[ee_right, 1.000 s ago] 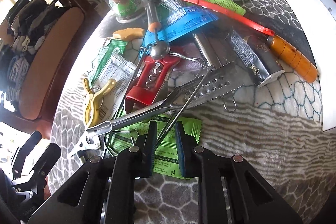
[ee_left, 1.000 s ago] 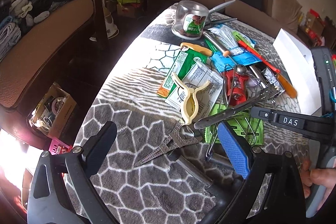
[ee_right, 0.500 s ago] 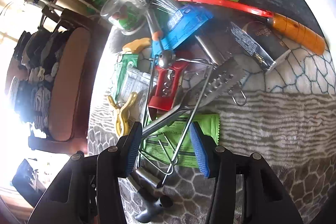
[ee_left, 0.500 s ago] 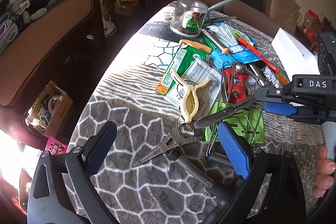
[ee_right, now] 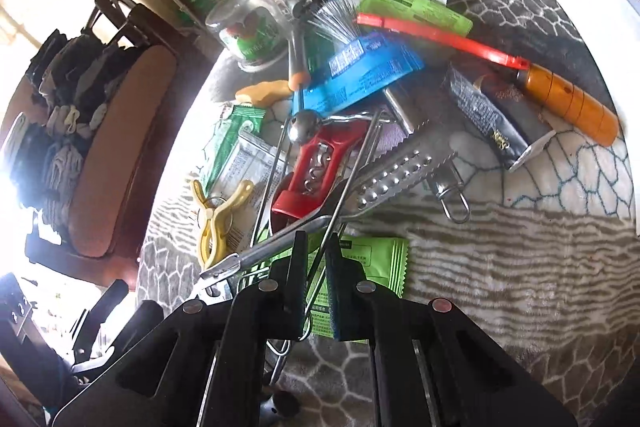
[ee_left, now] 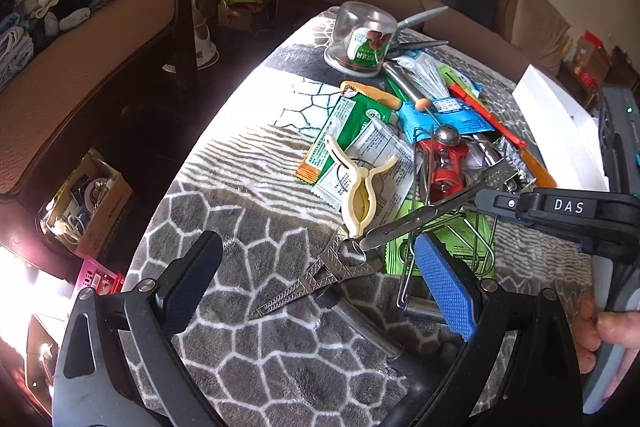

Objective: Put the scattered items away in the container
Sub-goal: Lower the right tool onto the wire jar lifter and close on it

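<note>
Scattered items lie on a patterned cloth: a cream clip (ee_left: 362, 195), metal scissors (ee_left: 316, 279), a red corkscrew (ee_right: 320, 167), a perforated metal scraper (ee_right: 396, 177), green packets (ee_right: 366, 259), a blue packet (ee_right: 356, 71) and a wooden-handled red tool (ee_right: 560, 99). My right gripper (ee_right: 316, 263) is shut on a thin wire rod (ee_right: 340, 203) over the green packet. It shows from the side in the left wrist view (ee_left: 496, 205). My left gripper (ee_left: 316, 283) is open, low over the scissors.
A white box (ee_left: 560, 131) stands at the right of the pile. An upturned clear jar (ee_left: 362, 39) sits at the far end. A bench with clothes (ee_left: 60, 39) runs along the left, past the table edge. A cardboard box (ee_left: 86, 203) sits on the floor.
My right gripper opened wide half a second ago and has closed again, now on the wire rod. My left gripper has stayed open over the scissors.
</note>
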A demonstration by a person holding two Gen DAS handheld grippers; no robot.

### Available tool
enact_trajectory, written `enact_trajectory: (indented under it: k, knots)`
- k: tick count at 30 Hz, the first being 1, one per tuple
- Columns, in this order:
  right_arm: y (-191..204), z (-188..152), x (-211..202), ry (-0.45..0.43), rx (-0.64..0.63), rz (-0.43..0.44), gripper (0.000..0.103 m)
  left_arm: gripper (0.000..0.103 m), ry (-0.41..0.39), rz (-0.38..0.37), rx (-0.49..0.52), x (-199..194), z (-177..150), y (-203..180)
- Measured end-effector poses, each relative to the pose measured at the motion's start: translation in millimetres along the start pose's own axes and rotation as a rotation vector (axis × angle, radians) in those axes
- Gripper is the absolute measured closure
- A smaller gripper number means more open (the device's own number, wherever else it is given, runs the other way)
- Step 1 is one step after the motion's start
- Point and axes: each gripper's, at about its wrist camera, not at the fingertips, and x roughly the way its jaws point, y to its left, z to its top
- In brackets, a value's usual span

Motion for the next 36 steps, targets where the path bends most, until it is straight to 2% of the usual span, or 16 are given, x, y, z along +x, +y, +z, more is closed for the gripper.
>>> enact_trajectory:
  k: [6,8,12,15,19,23,25,28,29,36]
  knots:
    - [4,18,-52,-0.102,-0.023,0.059,0.097,0.006,-0.027,-0.046,0.066,-7,-2,-20]
    - [7,24,-64,-0.096,-0.05,0.064,0.097,0.006,-0.024,-0.045,0.096,-7,-4,-28]
    - [4,18,-48,-0.033,-0.074,-0.012,0.091,0.006,-0.012,0.014,0.136,-4,-10,-33]
    - [-17,-2,-17,0.047,0.032,0.018,0.066,0.006,-0.012,0.024,0.113,-5,-10,-25]
    - [-30,-19,15,0.078,0.126,0.089,0.066,0.006,-0.025,0.005,0.041,-9,-5,-8]
    - [-23,-18,25,0.06,0.102,0.084,0.07,0.006,-0.02,-0.021,-0.002,-7,-2,2]
    - [-16,-15,27,0.053,0.046,0.041,0.091,0.006,-0.01,-0.023,0.0,-5,-2,1]
    - [-6,-14,19,-0.002,-0.052,-0.048,0.096,0.006,-0.007,-0.001,0.036,-3,-4,-6]
    - [-5,-13,13,-0.029,-0.067,-0.052,0.097,0.006,-0.007,-0.003,0.046,-3,-4,-9]
    - [-6,10,-49,-0.143,-0.069,0.036,0.1,0.006,-0.014,-0.025,0.097,-4,-6,-25]
